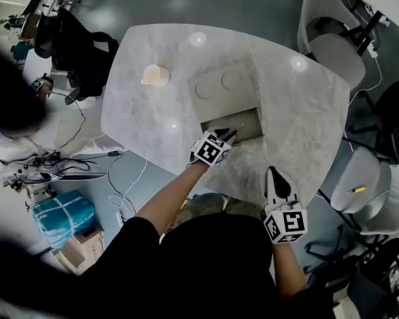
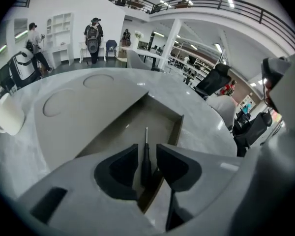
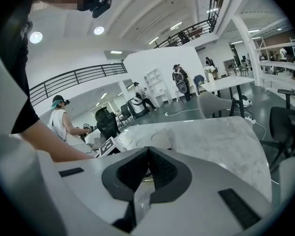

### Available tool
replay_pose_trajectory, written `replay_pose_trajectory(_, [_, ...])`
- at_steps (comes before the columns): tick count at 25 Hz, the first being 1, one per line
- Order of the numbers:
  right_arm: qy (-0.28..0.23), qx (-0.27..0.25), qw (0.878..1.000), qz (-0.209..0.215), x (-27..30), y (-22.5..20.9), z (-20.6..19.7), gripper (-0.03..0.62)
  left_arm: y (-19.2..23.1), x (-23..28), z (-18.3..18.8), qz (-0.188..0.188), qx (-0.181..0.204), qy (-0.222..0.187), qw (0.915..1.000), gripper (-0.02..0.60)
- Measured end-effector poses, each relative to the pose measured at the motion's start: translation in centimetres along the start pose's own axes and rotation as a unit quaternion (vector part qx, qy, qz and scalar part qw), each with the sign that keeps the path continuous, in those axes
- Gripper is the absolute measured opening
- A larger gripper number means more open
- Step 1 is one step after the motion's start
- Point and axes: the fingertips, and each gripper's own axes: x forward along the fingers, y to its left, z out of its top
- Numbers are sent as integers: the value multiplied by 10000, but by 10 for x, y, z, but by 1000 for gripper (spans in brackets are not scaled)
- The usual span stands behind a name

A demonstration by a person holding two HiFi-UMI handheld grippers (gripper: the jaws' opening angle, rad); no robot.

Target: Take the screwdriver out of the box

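A rectangular box (image 1: 216, 123) is sunk into the marble table (image 1: 299, 111). The screwdriver (image 1: 235, 131) has a black handle and a thin metal shaft. It lies at the box's near wall (image 2: 176, 127), its shaft pointing into the box. My left gripper (image 1: 225, 135) is tilted down over it. In the left gripper view the screwdriver's (image 2: 145, 157) handle sits between the left gripper's (image 2: 147, 150) open jaws, with a gap on each side. My right gripper (image 1: 274, 175) is shut and empty over the table's near edge, right of the box. In its own view the right gripper's (image 3: 148, 155) pads meet.
A white cup (image 1: 155, 76) stands on the table's far left, also seen as the cup (image 2: 7, 114). Two round discs (image 1: 205, 87) are set in the top behind the box. Office chairs (image 1: 329, 32) stand at the right. A person (image 1: 13, 111) and cables are at the left.
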Motion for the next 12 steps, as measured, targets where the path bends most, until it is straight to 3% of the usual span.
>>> replay_pose_trajectory(7, [-1, 459, 9988, -162, -2, -18, -3, 3, 8, 22, -13, 78, -332, 622, 9975, 130])
replay_pose_trajectory(12, [-37, 512, 9985, -178, -5, -26, -4, 3, 11, 32, -21, 288, -87, 1075, 9938, 123])
